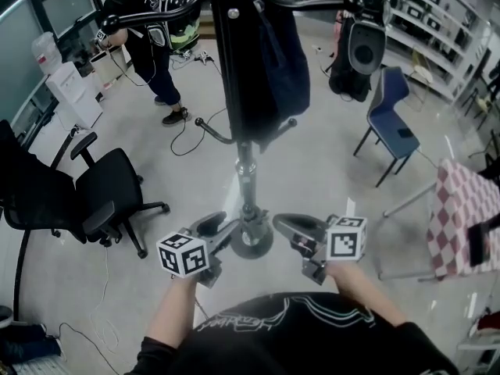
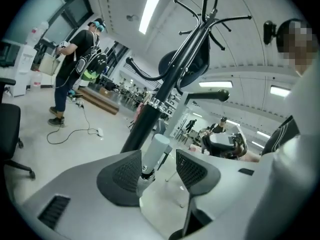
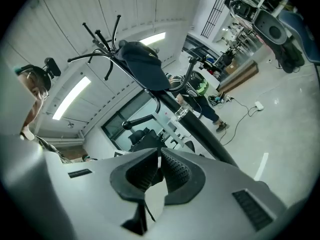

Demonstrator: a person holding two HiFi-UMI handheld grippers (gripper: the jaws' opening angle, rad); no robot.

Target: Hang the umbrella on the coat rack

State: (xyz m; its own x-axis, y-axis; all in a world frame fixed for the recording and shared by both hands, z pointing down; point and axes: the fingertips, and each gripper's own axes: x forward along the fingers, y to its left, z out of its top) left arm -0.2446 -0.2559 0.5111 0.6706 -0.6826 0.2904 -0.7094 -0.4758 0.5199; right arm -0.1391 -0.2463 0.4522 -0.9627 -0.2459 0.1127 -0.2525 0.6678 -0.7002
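The black coat rack (image 1: pixel 234 61) stands straight ahead, its silver lower pole (image 1: pixel 248 182) running down to a round base (image 1: pixel 251 242). A dark folded umbrella (image 1: pixel 280 69) hangs against the pole high up. It also shows below the top hooks in the left gripper view (image 2: pixel 192 64) and the right gripper view (image 3: pixel 145 66). My left gripper (image 1: pixel 221 229) is low, just left of the base. It (image 2: pixel 159 156) is open, with the silver pole (image 2: pixel 154 153) showing in its gap, and no pad presses on it. My right gripper (image 1: pixel 291 231) (image 3: pixel 160 156), just right of the base, is shut and empty.
A black office chair (image 1: pixel 109 190) stands at the left and a blue chair (image 1: pixel 391 108) at the right. A checkered table (image 1: pixel 461 217) is at the far right. A person with a backpack (image 1: pixel 148 22) stands behind, and cables (image 1: pixel 187 135) trail on the floor.
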